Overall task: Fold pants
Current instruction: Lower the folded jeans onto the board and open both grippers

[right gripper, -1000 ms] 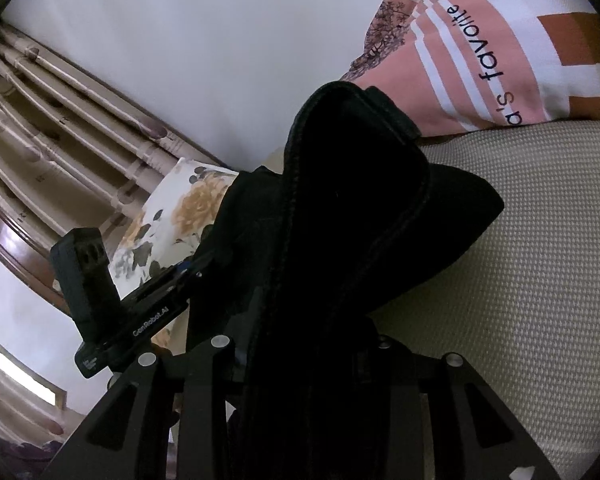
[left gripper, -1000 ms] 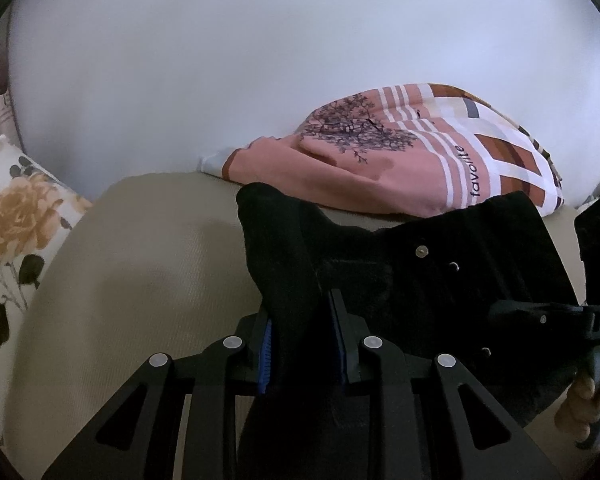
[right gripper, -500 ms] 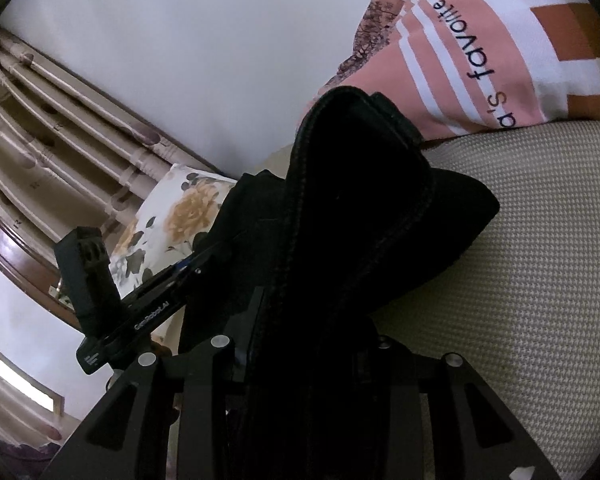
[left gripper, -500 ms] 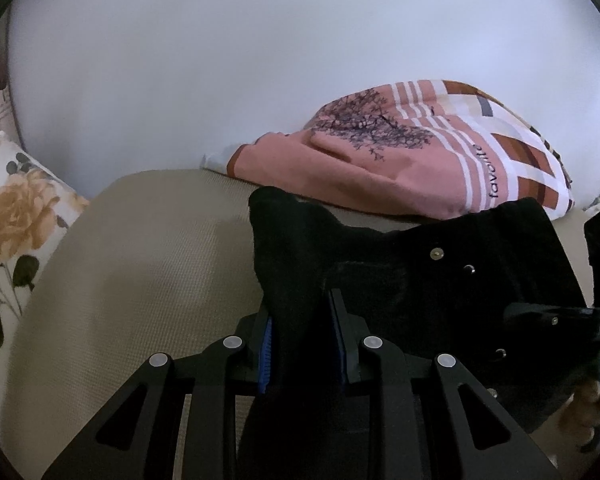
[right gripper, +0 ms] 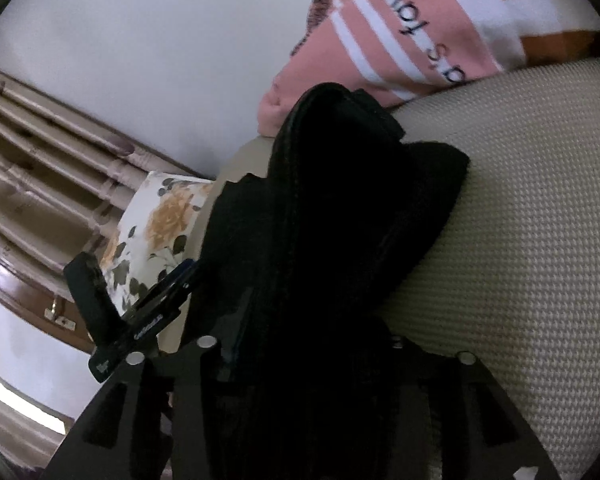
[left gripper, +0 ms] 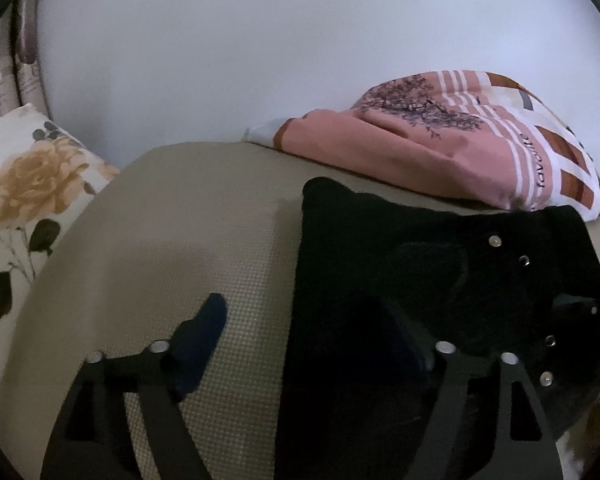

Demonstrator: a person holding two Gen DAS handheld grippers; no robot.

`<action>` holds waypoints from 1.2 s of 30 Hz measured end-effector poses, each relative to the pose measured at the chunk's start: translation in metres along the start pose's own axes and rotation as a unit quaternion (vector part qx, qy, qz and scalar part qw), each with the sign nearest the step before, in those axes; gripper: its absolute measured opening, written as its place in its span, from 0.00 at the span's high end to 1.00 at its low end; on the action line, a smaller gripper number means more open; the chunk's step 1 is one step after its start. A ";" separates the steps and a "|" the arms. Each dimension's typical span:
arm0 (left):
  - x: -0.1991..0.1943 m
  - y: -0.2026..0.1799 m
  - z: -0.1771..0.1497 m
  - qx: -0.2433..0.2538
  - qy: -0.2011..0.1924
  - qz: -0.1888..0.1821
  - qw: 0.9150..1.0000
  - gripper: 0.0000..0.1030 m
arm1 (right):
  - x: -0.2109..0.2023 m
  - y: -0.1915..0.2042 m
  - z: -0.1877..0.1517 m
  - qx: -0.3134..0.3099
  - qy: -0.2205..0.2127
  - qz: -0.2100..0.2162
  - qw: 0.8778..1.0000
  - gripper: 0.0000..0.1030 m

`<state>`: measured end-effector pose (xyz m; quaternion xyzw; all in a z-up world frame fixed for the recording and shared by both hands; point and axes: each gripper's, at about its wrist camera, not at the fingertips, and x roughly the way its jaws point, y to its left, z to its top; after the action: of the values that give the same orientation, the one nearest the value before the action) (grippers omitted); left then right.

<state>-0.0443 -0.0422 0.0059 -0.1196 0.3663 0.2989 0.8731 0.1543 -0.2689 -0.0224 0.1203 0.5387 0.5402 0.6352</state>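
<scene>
The black pants [left gripper: 440, 280] lie folded on a beige woven surface [left gripper: 160, 240], the far edge just short of a pink striped cloth [left gripper: 440, 148]; small metal snaps dot the upper layer near the right side; from the right wrist view the dark fabric [right gripper: 340, 220] rises in a thick bunched ridge.

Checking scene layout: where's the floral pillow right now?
Left wrist view: floral pillow at far left, beside the beige cushion; the black pants lie to its right.
</scene>
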 end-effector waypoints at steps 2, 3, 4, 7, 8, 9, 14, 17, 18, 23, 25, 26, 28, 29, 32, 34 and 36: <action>0.001 0.002 -0.003 -0.007 0.000 0.004 1.000 0.12 | -0.003 0.001 -0.002 0.000 -0.006 -0.017 1.000 0.55; 0.000 0.004 -0.004 -0.011 -0.002 0.002 1.000 0.12 | -0.004 0.002 -0.003 -0.002 -0.009 -0.023 1.000 0.52; -0.001 0.005 -0.005 -0.014 -0.004 0.002 1.000 0.12 | -0.007 0.004 -0.004 -0.003 -0.016 -0.034 0.999 0.50; -0.006 0.005 -0.007 -0.019 -0.010 0.006 1.000 0.11 | -0.015 0.009 -0.009 -0.009 -0.040 -0.069 0.997 0.43; -0.008 0.004 -0.008 -0.020 -0.012 0.007 1.000 0.11 | -0.020 0.013 -0.011 -0.014 -0.053 -0.088 0.995 0.41; -0.010 0.003 -0.009 -0.020 -0.014 0.008 1.000 0.11 | -0.023 0.016 -0.012 -0.019 -0.062 -0.100 0.993 0.41; -0.026 -0.003 -0.016 -0.026 -0.029 0.012 0.999 0.11 | -0.050 0.049 -0.028 -0.069 -0.116 -0.143 0.980 0.32; -0.036 -0.007 -0.021 -0.041 -0.036 0.012 0.998 0.11 | -0.055 0.079 -0.040 -0.117 -0.126 -0.169 0.971 0.17; -0.039 -0.009 -0.023 -0.045 -0.038 0.009 0.998 0.11 | -0.056 0.085 -0.043 -0.129 -0.125 -0.171 0.969 0.16; -0.062 -0.011 -0.035 -0.059 -0.049 0.006 0.997 0.11 | -0.044 0.109 -0.064 -0.163 -0.111 -0.185 0.963 0.09; -0.073 -0.013 -0.039 -0.053 -0.054 0.015 0.997 0.11 | -0.042 0.113 -0.072 -0.159 -0.109 -0.196 0.961 0.07; -0.079 -0.014 -0.040 -0.050 -0.058 0.019 0.997 0.11 | -0.042 0.115 -0.075 -0.157 -0.110 -0.198 0.961 0.07; -0.089 -0.015 -0.041 -0.044 -0.066 0.024 0.997 0.11 | -0.047 0.119 -0.084 -0.153 -0.112 -0.199 0.962 0.07; -0.096 -0.017 -0.042 -0.042 -0.070 0.027 0.996 0.11 | -0.049 0.122 -0.087 -0.153 -0.116 -0.203 0.960 0.06; -0.118 -0.021 -0.042 -0.040 -0.085 0.041 0.995 0.11 | -0.057 0.134 -0.097 -0.157 -0.128 -0.221 0.954 0.04; -0.132 -0.024 -0.042 -0.042 -0.098 0.044 0.993 0.10 | -0.066 0.141 -0.103 -0.157 -0.139 -0.224 0.952 0.03; -0.148 -0.026 -0.042 -0.049 -0.114 0.042 0.991 0.09 | -0.074 0.148 -0.109 -0.160 -0.146 -0.224 0.950 0.01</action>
<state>-0.1342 -0.1453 0.0811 -0.1117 0.2536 0.3644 0.8890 -0.0048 -0.3190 0.0850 -0.0286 0.3599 0.4398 0.8223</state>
